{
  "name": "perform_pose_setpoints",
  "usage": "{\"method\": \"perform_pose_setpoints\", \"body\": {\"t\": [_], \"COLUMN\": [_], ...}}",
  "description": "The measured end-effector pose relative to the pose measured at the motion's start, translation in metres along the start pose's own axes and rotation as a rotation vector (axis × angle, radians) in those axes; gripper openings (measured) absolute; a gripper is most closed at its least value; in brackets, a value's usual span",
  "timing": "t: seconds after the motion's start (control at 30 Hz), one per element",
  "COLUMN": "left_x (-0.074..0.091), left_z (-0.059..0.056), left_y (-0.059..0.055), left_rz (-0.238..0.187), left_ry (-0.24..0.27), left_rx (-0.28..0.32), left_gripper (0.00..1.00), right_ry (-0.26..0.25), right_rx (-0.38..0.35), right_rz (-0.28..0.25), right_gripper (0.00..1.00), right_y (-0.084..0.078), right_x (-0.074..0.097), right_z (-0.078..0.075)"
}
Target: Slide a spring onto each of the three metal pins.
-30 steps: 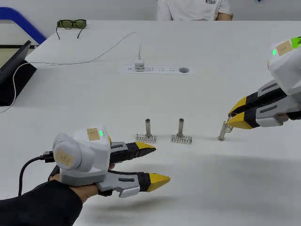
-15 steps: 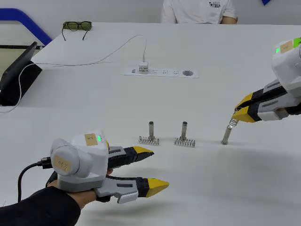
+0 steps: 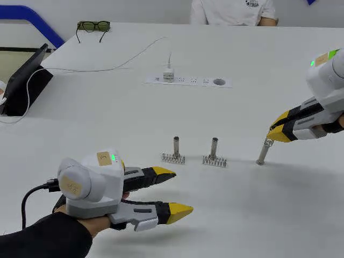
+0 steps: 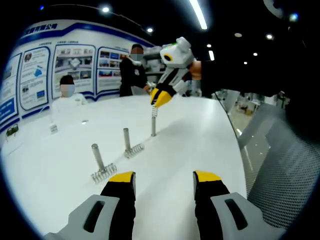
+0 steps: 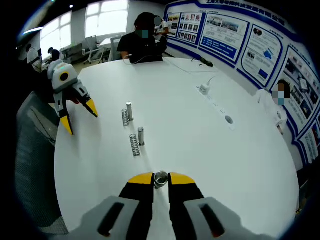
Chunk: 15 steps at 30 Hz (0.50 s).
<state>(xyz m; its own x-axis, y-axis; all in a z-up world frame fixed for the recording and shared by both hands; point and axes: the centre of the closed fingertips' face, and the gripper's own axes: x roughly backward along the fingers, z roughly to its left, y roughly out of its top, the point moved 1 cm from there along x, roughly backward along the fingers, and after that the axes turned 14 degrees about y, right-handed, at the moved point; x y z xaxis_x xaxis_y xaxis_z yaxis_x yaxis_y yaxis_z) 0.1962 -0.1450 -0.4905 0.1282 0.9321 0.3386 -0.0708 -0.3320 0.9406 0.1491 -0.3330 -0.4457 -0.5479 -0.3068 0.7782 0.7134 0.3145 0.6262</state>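
Three metal pins stand in a row on the white table: the left pin (image 3: 176, 146), the middle pin (image 3: 214, 147) and the right pin (image 3: 262, 156). One spring (image 3: 173, 158) lies flat at the left pin's foot and another spring (image 3: 214, 160) lies at the middle pin's foot. My right gripper (image 3: 274, 132) is shut on a third spring (image 3: 267, 142) at the top of the right pin; it shows end-on as a ring (image 5: 160, 178) between the tips. My left gripper (image 3: 174, 191) hovers open in front of the row, nothing between its fingers.
A power strip (image 3: 188, 81) with a plugged cable lies mid-table, and dark glasses (image 3: 93, 26) rest at the far edge. A black device (image 3: 24, 83) stands at the left edge. A person in white (image 3: 234, 11) sits across the table.
The head camera has shifted. My right gripper has tightened on the spring and holds it at the right pin's top. The left gripper has barely moved.
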Motion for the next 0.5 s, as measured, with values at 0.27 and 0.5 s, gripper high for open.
{"method": "perform_pose_setpoints", "body": {"t": [0.27,0.5], "left_x": [0.000,0.000], "left_z": [0.001,0.000], "left_y": [-0.001,-0.004], "left_rz": [-0.001,0.005], "left_ry": [0.003,0.003], "left_rx": [0.003,0.006], "left_gripper": [0.47,0.46], "right_ry": [0.007,0.014], "right_rx": [-0.018,-0.039], "right_rz": [0.000,0.007], "right_gripper": [0.12,0.12], "right_y": [-0.005,-0.014], "right_x": [-0.008,-0.017], "right_z": [-0.005,-0.005]}}
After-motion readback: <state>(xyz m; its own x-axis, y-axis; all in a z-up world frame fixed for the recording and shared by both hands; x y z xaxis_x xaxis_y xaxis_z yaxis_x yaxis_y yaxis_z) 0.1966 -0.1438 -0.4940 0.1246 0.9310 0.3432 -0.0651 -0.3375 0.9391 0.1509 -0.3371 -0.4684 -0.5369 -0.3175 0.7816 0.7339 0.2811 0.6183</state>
